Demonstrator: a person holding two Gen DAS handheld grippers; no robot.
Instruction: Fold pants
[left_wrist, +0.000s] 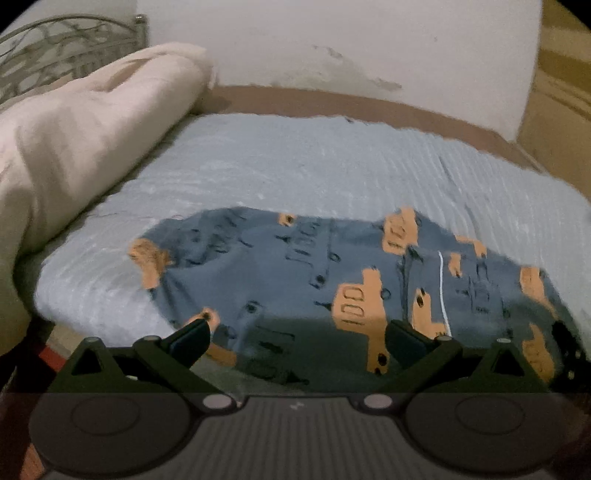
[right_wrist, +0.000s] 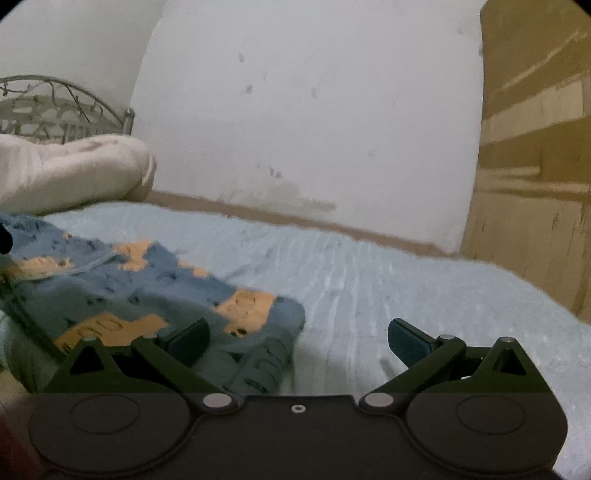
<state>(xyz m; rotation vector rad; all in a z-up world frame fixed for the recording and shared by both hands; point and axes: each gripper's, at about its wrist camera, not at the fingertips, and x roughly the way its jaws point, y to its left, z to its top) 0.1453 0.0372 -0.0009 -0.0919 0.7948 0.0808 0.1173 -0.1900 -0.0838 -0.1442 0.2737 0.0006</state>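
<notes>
Blue pants printed with orange trucks lie folded in a compact bundle on the light blue bedspread. A white drawstring runs across their right part. My left gripper is open and empty, hovering over the near edge of the pants. In the right wrist view the pants lie at the left. My right gripper is open and empty, its left finger over the pants' right corner and its right finger over bare bedspread.
A rolled cream blanket lies along the left of the bed, with a metal headboard behind it. A white wall backs the bed. A wooden wardrobe stands at the right.
</notes>
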